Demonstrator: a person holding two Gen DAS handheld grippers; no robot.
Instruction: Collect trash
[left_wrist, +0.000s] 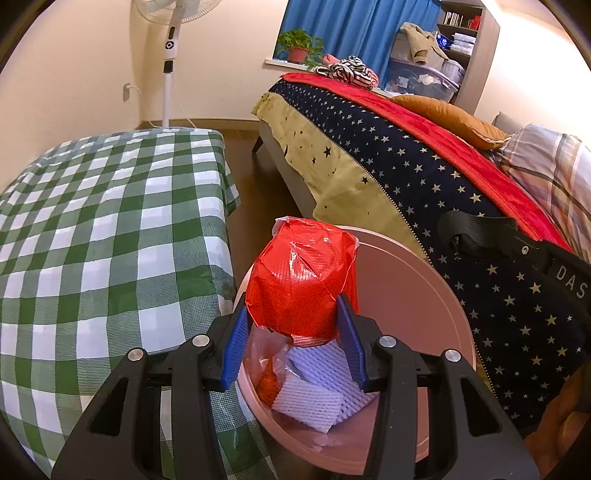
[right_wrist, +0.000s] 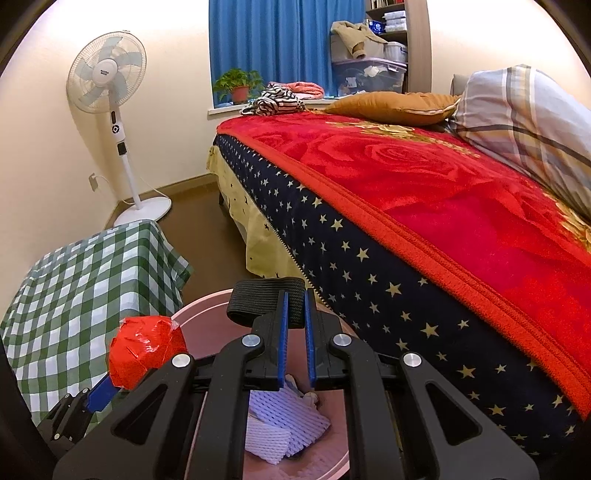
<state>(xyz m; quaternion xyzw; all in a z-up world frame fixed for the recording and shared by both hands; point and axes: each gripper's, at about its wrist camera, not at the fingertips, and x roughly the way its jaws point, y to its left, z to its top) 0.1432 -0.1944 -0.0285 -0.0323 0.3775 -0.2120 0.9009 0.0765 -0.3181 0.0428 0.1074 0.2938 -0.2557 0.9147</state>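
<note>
Room: bedroom with a bed under a red rose blanket and a star-print cover, a white pedestal fan in the corner, blue curtains behind.
Surface: green-and-white checked cloth over a table — bare as far as both views show.
Bin: round pink plastic waste bin on the floor, between the table's near corner and the bed's side.
Left gripper: clenched on a crumpled red foil wrapper, held above the bin's rim on the table side.
Right gripper: jaws nearly together, nothing between them, over the bin.
Progress: white foam netting sheets and a clear wrapper already lie inside — the red piece looks like the last, only its drop remaining.
Writing: "DAS" on the black strap; the fan's badge is unreadable.
</note>
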